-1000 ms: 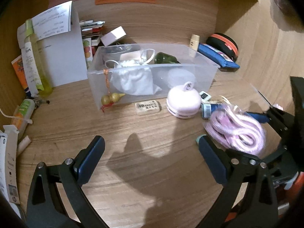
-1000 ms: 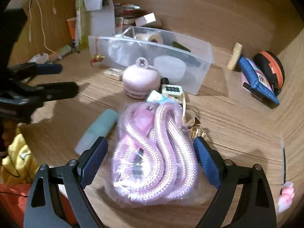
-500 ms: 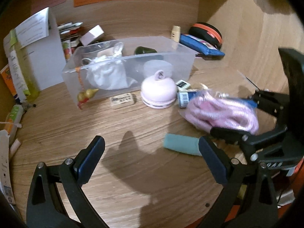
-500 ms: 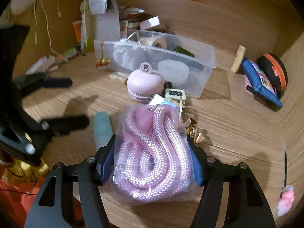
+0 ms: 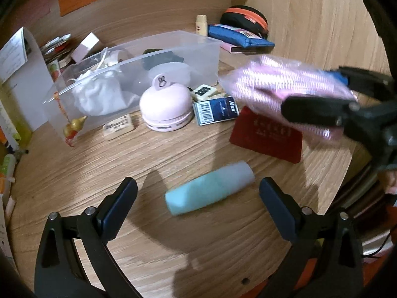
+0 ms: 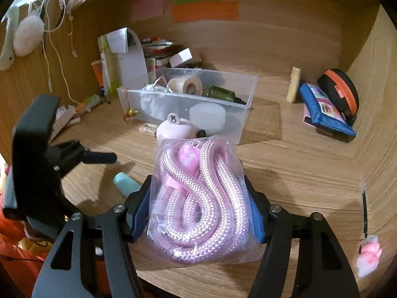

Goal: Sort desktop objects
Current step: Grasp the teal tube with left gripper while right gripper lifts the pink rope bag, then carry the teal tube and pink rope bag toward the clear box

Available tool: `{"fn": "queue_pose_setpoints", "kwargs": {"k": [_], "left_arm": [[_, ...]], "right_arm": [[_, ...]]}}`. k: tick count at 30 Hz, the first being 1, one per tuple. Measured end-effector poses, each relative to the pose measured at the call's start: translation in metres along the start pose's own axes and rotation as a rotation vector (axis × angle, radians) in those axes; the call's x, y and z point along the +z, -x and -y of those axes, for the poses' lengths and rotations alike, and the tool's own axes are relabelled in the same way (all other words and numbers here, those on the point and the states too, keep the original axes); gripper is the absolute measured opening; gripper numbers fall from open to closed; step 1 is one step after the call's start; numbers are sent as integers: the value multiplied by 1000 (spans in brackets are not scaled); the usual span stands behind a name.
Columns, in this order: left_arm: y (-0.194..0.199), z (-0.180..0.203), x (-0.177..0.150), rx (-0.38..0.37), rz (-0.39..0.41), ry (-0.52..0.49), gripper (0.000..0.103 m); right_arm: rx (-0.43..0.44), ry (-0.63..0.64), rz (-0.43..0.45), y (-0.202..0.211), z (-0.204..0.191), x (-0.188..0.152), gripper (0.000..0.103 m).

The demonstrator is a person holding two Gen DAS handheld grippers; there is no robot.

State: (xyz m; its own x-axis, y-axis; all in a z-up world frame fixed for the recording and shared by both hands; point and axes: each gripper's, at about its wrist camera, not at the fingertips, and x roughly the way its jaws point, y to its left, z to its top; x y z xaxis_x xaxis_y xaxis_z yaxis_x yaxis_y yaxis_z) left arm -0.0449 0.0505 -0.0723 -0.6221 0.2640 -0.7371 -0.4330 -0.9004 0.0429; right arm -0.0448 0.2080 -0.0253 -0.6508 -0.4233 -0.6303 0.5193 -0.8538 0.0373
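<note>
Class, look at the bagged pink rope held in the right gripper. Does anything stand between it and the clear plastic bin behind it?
Yes, low down. The pink round gadget sits on the desk against the clear plastic bin's front wall, directly between it and the bagged pink rope. The right gripper holds the bag raised, so a path over the rim looks open.

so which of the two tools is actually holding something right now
The right tool: its blue pads are clamped on the bagged pink rope, lifted off the desk. The left tool is wide open, straddling the teal tube without touching it.
</note>
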Motion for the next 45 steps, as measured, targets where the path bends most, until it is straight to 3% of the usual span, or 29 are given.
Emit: {"fn": "queue_pose_setpoints", "kwargs": {"k": [2,8,10,12,19,29,45], "left_arm": [[-1,3,-2,-3,8,-14,95],[-3,-5,1,-34,12,34,57],[-2,-6,2,-36,17,34,34],[-2,-7,2,-35,21,27,24],[2,-16,1,-32,43,57,24],[31,-46,28,-16,163,125,24],[60,-113,78,89,296,190,24]], "right_arm": [[9,-12,10,2,3,2,62],[13,-33,30,2,9,7,62],[22,-41,31,1,10,8,62],[25,-49,30,0,11,9,62],[40,-69,48,1,15,18,62],[58,-101,122,15,25,47,62],[54,-106,150,-7,28,92,62]]}}
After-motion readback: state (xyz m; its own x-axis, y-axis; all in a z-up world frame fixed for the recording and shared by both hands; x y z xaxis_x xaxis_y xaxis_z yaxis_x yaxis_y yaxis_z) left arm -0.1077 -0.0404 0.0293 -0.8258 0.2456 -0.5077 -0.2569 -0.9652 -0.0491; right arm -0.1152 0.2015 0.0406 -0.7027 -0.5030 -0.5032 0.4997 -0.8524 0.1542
